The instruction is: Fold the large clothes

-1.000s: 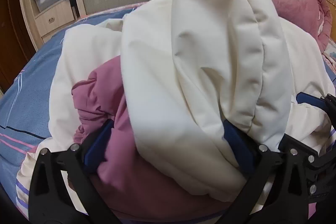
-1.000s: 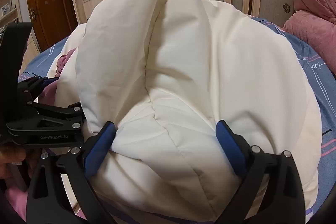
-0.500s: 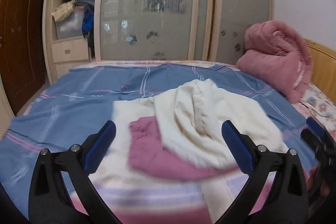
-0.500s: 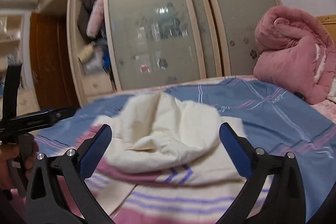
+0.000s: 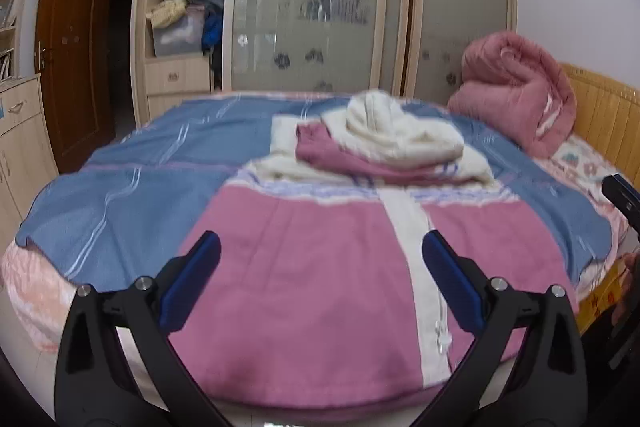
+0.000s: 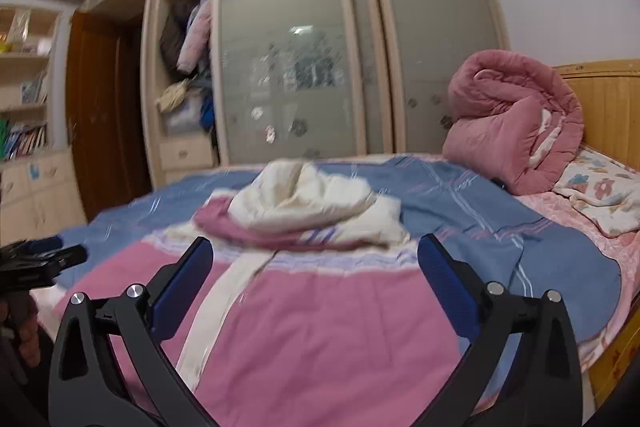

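A large pink jacket (image 5: 320, 287) with a cream zipper strip lies spread on the bed, hem toward me. Its cream hood (image 5: 396, 131) and folded-in cream and mauve upper part sit bunched at the far end. It also shows in the right wrist view (image 6: 340, 327), with the hood (image 6: 304, 199) beyond. My left gripper (image 5: 320, 267) is open and empty, above the near hem. My right gripper (image 6: 316, 267) is open and empty, above the jacket's near part. The left gripper's tip shows in the right wrist view (image 6: 44, 255).
The bed has a blue striped cover (image 5: 152, 187). A rolled pink quilt (image 5: 516, 87) lies at the far right by the wooden headboard (image 5: 600, 119). A wardrobe with frosted sliding doors (image 5: 320, 7) and an open shelf of clothes stands behind. A brown door (image 5: 72, 47) is at left.
Both grippers let go of the cream hood and pulled back and up from it to the near edge of the bed. The whole jacket now shows.
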Tool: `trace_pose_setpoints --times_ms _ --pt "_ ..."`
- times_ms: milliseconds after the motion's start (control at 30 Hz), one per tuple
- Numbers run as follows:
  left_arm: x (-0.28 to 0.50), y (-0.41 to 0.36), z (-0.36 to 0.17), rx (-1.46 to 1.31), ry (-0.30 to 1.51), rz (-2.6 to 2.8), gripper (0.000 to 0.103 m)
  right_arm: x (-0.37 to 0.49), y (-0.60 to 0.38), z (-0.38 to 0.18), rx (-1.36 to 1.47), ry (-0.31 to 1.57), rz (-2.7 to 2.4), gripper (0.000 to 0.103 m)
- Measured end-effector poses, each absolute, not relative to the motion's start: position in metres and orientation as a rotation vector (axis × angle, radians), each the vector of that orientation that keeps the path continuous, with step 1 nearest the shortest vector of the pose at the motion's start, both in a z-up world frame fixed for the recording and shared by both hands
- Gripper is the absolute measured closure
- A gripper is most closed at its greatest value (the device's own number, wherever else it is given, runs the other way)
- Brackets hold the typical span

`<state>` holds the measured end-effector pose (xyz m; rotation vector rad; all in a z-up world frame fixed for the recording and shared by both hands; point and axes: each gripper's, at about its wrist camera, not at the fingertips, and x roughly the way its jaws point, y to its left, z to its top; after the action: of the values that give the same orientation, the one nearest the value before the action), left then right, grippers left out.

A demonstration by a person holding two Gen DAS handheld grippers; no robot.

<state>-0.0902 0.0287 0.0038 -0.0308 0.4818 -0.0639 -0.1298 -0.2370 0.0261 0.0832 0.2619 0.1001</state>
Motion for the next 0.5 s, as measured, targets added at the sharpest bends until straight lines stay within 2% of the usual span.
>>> trace_pose_setpoints --times_ms 133,500 --pt "-0.095 0.034 -0.006 -0.004 0.508 -0.030 0.002 -0.132 -0.226 0.010 0.061 0.351 0.125 0.001" --pt "-0.095 0.046 -0.008 -0.008 0.517 -0.006 0.002 -0.132 -0.233 0.008 0.121 0.371 0.108 0.001"
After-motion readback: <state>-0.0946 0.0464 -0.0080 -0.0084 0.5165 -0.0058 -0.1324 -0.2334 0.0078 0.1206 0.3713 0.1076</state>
